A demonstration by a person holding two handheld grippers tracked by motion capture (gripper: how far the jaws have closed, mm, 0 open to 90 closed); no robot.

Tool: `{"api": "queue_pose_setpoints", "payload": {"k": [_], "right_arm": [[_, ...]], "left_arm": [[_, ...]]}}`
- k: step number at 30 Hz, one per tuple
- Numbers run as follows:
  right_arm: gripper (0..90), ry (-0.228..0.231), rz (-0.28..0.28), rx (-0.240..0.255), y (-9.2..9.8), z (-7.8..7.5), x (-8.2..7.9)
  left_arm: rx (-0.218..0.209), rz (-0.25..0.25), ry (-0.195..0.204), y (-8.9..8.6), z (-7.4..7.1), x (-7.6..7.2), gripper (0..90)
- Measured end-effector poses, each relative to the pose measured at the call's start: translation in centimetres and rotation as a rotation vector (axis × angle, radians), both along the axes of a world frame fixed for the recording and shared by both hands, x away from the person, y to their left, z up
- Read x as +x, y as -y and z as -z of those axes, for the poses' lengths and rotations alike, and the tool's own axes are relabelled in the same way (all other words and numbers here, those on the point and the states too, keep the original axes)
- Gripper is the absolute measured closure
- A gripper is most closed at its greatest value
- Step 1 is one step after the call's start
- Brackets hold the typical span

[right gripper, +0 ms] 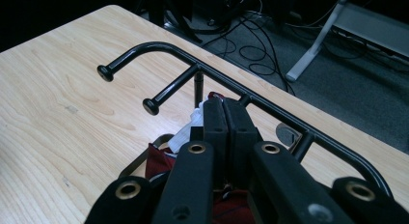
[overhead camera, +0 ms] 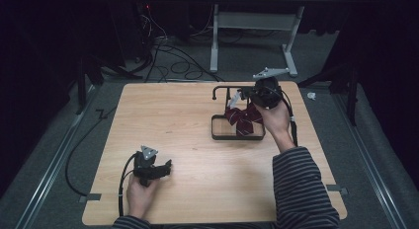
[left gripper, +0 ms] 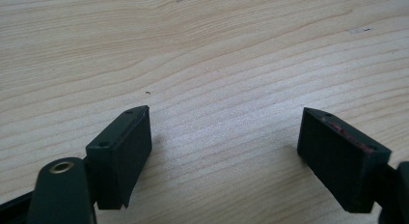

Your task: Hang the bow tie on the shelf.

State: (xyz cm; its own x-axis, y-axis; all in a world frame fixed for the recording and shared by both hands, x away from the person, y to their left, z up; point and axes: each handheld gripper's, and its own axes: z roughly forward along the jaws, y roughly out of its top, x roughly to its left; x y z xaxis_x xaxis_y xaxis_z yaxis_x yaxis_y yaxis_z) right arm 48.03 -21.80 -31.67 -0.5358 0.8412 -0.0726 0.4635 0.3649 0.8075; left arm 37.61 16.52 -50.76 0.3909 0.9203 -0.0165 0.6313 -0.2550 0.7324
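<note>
Because I want the dark red cloth (overhead camera: 243, 119) hung on the black rack (right gripper: 202, 69) right of centre, my right gripper (right gripper: 224, 108) pinches it shut — my left gripper (left gripper: 224, 137) idles wide at lower left.

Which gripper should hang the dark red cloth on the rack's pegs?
Right. The right gripper is already at the black rack, fingers shut on the dark red cloth just beside the pegs. The left gripper sits open over bare table, far from the rack.

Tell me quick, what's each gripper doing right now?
Left gripper: open, nothing between its jaws, over the bare table.
Right gripper: closed at the black rack, apparently pinching the dark red cloth.
</note>
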Motion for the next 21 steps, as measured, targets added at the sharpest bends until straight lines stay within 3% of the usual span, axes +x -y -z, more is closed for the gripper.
{"api": "queue_pose_setpoints", "payload": {"k": [11,21], "right_arm": [[86.8,-0.029,0.002,-0.013,-0.35,0.54,0.57],[83.5,-0.026,0.005,-0.015,-0.4,0.54,0.42]], "left_arm": [[0.0,0.001,0.0,0.0,0.0,0.0,20.1],[0.0,0.0,0.0,0.0,0.0,0.0,20.1]]}}
